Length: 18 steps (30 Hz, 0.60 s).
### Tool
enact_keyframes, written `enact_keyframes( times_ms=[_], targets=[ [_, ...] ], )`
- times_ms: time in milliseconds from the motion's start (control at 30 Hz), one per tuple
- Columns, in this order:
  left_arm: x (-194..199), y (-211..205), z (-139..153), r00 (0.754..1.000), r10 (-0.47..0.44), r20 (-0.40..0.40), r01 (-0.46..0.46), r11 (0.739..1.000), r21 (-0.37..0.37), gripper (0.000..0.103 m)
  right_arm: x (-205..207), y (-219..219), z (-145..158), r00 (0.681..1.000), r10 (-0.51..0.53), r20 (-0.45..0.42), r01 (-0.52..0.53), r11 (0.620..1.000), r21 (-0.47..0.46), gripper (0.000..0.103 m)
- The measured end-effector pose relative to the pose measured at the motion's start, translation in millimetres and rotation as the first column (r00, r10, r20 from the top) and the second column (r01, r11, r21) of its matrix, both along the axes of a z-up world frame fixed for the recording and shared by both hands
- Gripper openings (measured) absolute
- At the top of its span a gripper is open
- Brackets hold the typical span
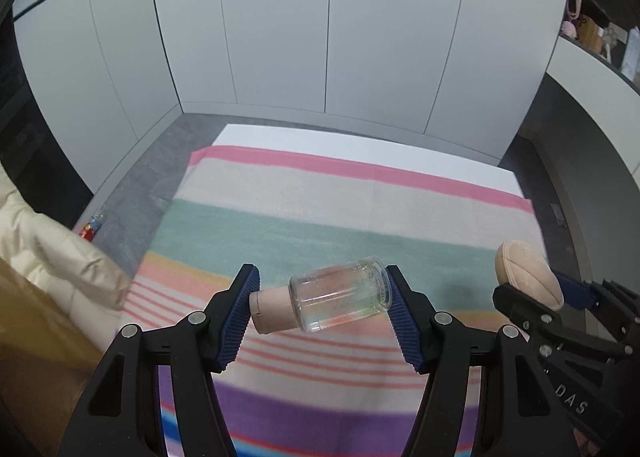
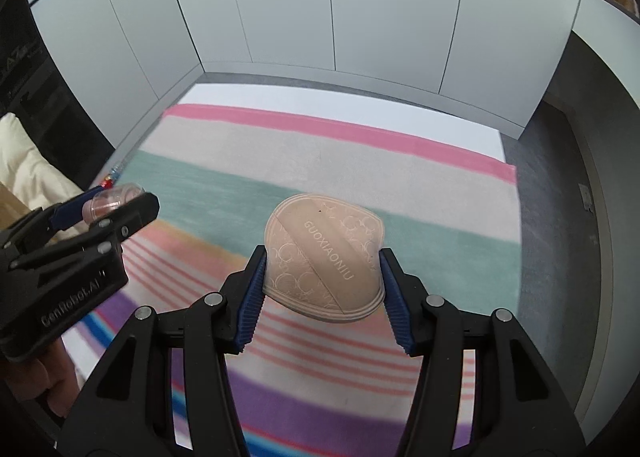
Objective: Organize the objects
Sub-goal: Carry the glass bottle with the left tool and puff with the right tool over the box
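My left gripper is shut on a small clear bottle with a pale pink cap. The bottle lies sideways between the blue pads, lifted above the striped towel. My right gripper is shut on a beige powder puff printed with lettering, also held above the towel. In the left wrist view, the puff and the right gripper appear at the right edge. From the right wrist camera, the left gripper with the bottle shows at the left.
The towel covers a white table on a grey floor, with white cabinet doors behind. A cream padded jacket and a small colourful bottle on the floor are at the left. Shelves stand at the right.
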State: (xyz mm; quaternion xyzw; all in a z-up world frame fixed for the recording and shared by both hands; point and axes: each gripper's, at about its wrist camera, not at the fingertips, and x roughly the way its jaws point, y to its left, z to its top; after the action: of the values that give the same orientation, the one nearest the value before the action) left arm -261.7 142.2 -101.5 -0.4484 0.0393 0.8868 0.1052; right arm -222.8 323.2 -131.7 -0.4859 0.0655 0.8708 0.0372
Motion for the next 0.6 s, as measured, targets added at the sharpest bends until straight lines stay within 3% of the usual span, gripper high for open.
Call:
enact_keyframes(
  times_ms=[433,600],
  targets=[
    [87.4,-32.4,69.7,1.0,0.01,0.013,-0.011,0.995,0.099,0.064,80.9,-21.7,78.7,0.999,0.003,-0.047,-0.004,1.0,-0.024,0.056],
    [122.3,-51.4,94.1,0.999,-0.009,-0.031,0.012,0.996,0.087,0.064,110.3,-39.0,97.7,0.998,0.02,-0.052,-0.019,0.999,0.034,0.056]
  ],
)
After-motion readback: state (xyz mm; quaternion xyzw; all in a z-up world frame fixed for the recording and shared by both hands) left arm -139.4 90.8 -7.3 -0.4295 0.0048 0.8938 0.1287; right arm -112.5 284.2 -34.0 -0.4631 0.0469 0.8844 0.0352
